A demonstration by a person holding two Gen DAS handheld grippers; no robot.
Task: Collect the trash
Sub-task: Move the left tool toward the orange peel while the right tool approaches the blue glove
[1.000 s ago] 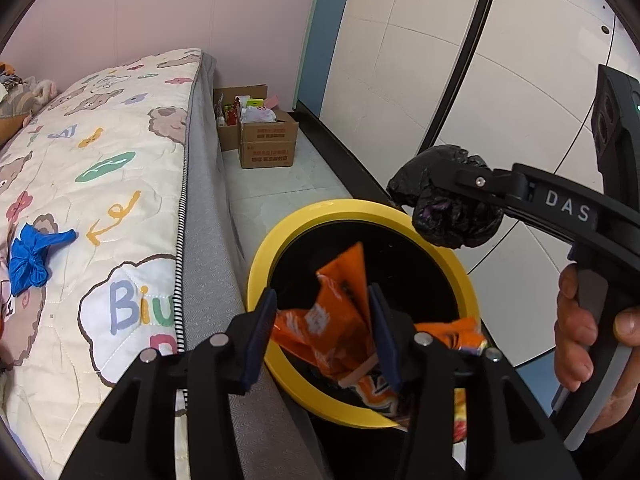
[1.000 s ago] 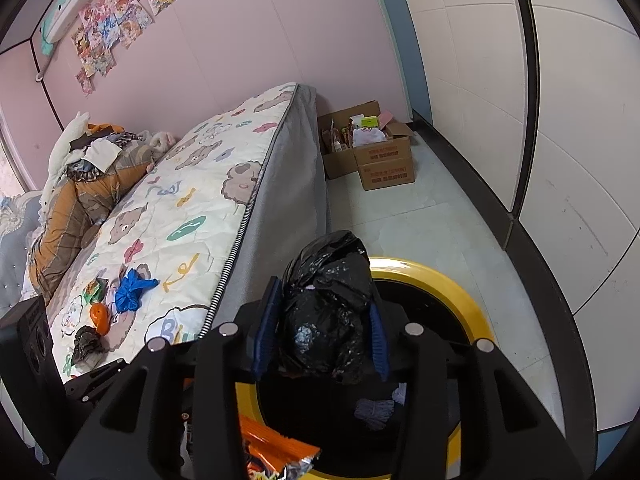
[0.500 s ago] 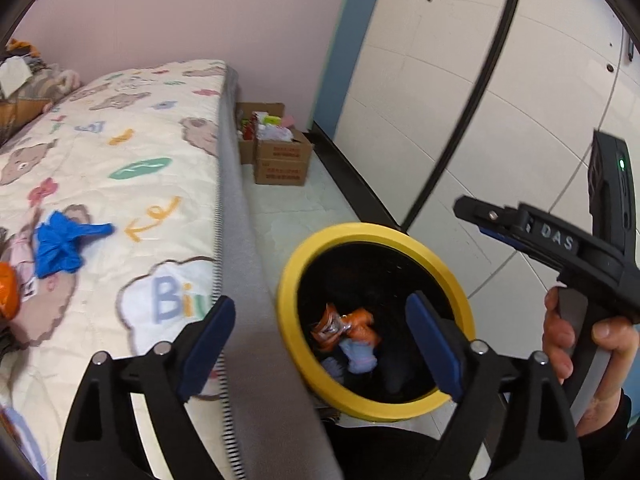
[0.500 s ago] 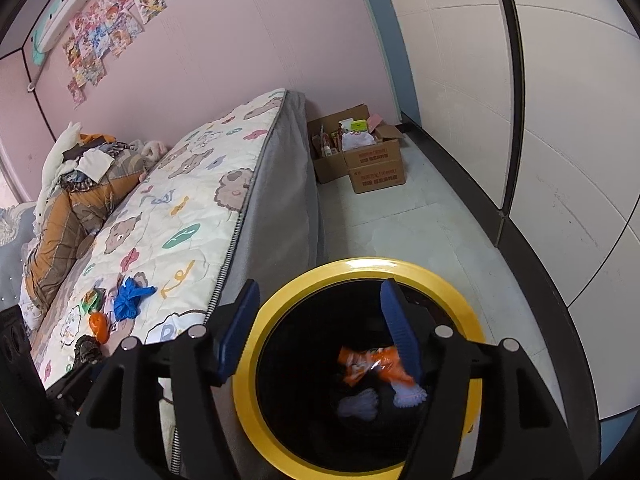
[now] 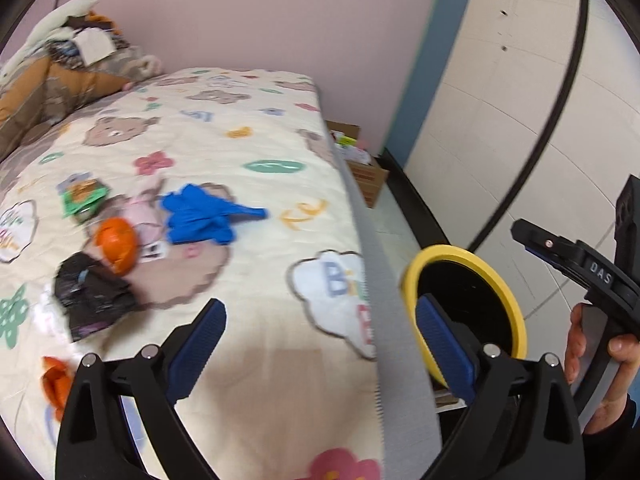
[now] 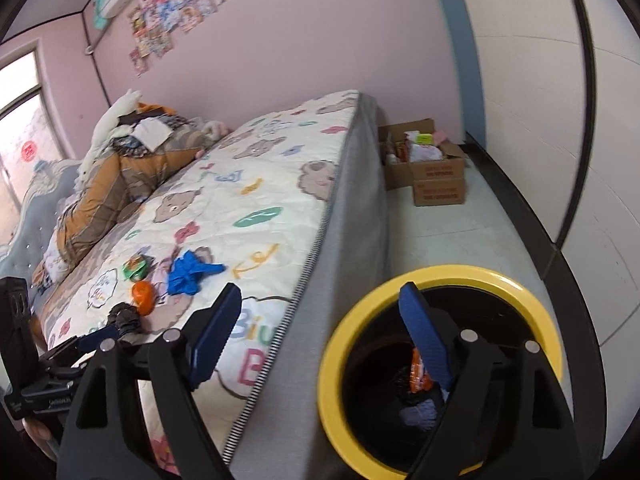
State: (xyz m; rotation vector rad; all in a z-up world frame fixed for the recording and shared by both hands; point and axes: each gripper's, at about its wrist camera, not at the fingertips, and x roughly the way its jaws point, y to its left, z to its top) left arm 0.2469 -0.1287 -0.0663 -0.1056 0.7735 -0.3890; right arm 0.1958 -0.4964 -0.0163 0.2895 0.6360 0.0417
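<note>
My left gripper [image 5: 320, 316] hovers over the bed's edge, its jaws opening wide with nothing between them. On the patterned bedspread ahead lie a blue glove [image 5: 204, 216], an orange scrap [image 5: 116, 244], a crumpled black bag [image 5: 92, 300] and a green wrapper [image 5: 82, 196]. My right gripper [image 6: 320, 298] is also opening and empty, straddling the mattress side and the yellow-rimmed bin [image 6: 348, 332]. An orange wrapper [image 6: 420, 372] lies inside the bin. The blue glove [image 6: 188, 276] and black bag [image 6: 124, 316] show in the right wrist view too.
The bin [image 5: 500, 280] stands on the floor tight against the grey mattress side [image 6: 352, 240]. Cardboard boxes [image 6: 436, 176] sit further along the floor by the pink wall. A heap of clothes [image 6: 120, 168] fills the bed's head. A person's hand [image 5: 600, 352] grips the right tool.
The left gripper let go of an orange wrapper and the right a black bag over the bin. Both jaws spread wide, and both views swung left toward the bed.
</note>
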